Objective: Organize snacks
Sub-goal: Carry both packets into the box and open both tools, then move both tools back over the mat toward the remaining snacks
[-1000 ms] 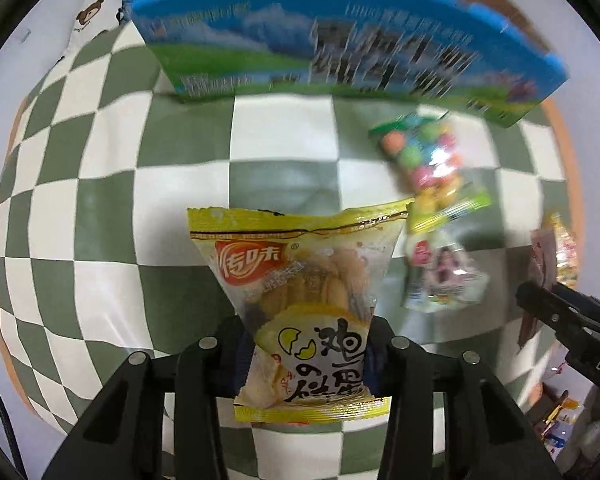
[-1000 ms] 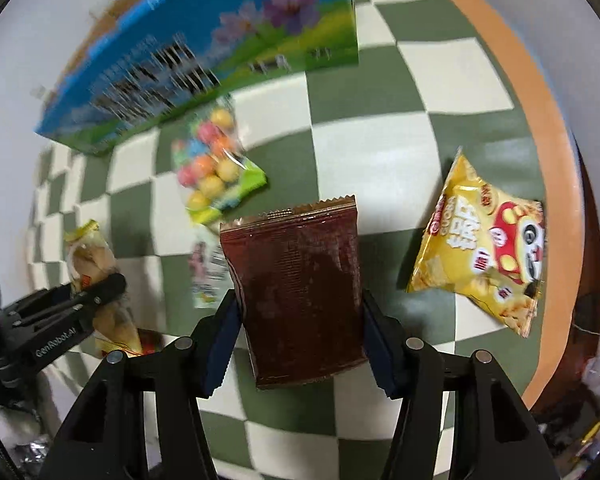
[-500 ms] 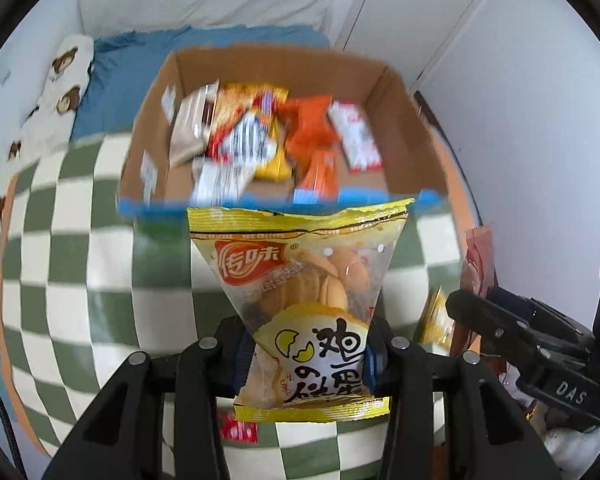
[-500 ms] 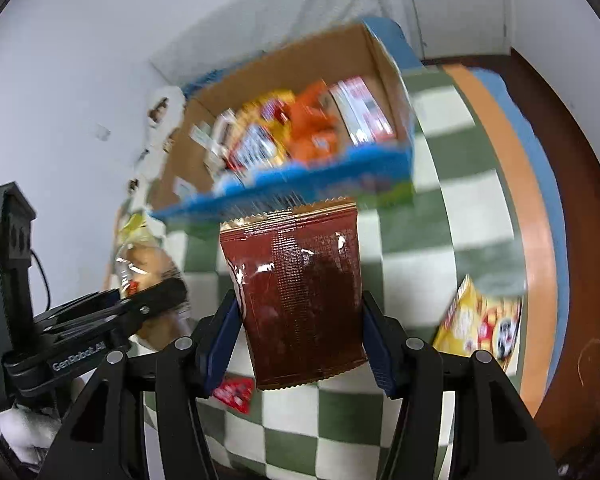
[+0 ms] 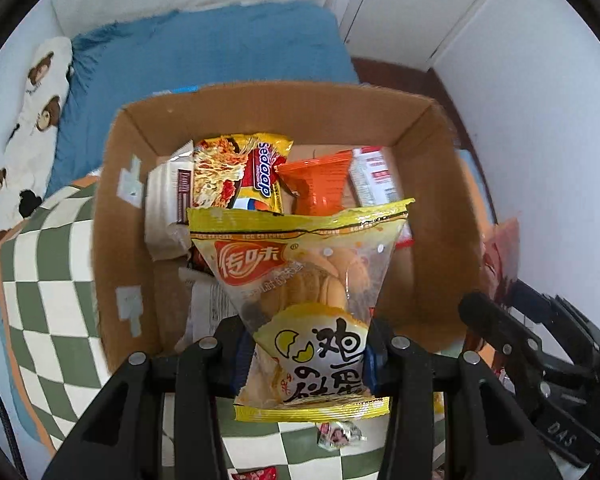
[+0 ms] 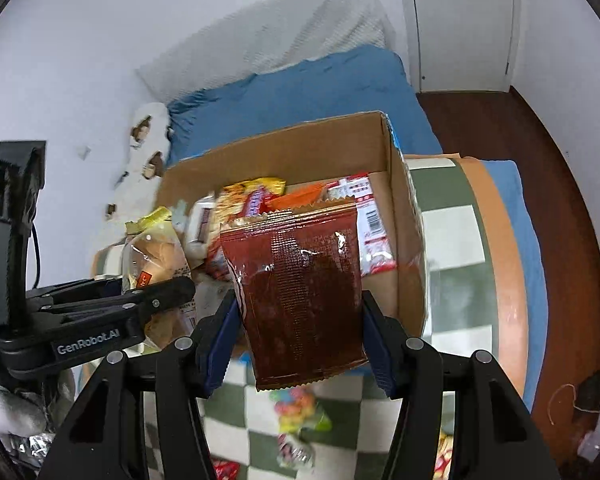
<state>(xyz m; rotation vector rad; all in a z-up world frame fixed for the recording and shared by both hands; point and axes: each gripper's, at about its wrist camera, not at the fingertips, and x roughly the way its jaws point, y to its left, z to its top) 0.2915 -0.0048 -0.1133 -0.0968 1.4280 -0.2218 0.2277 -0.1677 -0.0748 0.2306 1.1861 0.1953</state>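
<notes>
My left gripper is shut on a yellow egg-cracker bag and holds it above the near edge of an open cardboard box. My right gripper is shut on a dark red snack packet and holds it over the same box. The box holds several snack packs: a yellow noodle pack, an orange packet and a white-red pack. The left gripper with its bag shows at the left of the right wrist view.
The box stands on a green-and-white checkered table. Loose snacks lie on the table below the grippers: a colourful candy bag and small wrapped packs. A blue bed lies behind the box. The table's orange edge runs on the right.
Both grippers have risen and moved forward with their packets, from low over the table to above the open box. The box's inside has come fully into view.
</notes>
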